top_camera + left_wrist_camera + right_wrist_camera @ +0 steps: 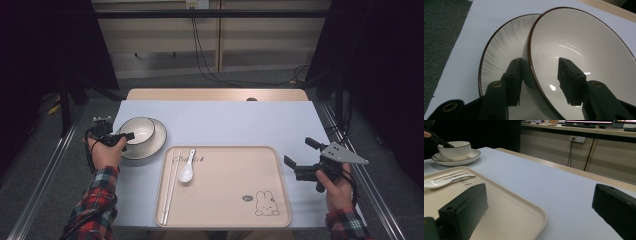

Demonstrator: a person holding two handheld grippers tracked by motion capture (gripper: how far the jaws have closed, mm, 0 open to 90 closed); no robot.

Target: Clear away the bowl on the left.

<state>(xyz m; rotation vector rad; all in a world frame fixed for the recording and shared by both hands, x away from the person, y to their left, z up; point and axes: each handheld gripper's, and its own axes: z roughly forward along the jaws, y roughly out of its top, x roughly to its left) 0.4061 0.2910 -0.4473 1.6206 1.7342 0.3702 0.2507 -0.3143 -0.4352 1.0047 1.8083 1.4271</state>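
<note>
A: Counting from the biggest down: one table point(215, 117) under a pale cover, filling the middle of the high view. One beige tray point(235, 200) at lower centre, with a rabbit drawing in its lower right corner.

B: And on the tray?

A: One pair of chopsticks point(169, 187) along its left edge, one white spoon point(187, 170) just beside them, upper left of the tray.

B: Crockery?

A: One plate point(156, 142) at middle left, off the tray, and one bowl point(137, 130) sitting in it.

B: Left gripper point(124, 136)?

A: At the bowl's left side. The left gripper view shows the rim passing between the jaws, one jaw outside the wall, one inside. Partly closed; there is a gap at the inner jaw, so not gripping. Whether the outer jaw touches, I cannot tell.

B: Right gripper point(299, 152)?

A: Middle right, just off the tray's right edge, jaws spread wide, nothing between them.
</note>
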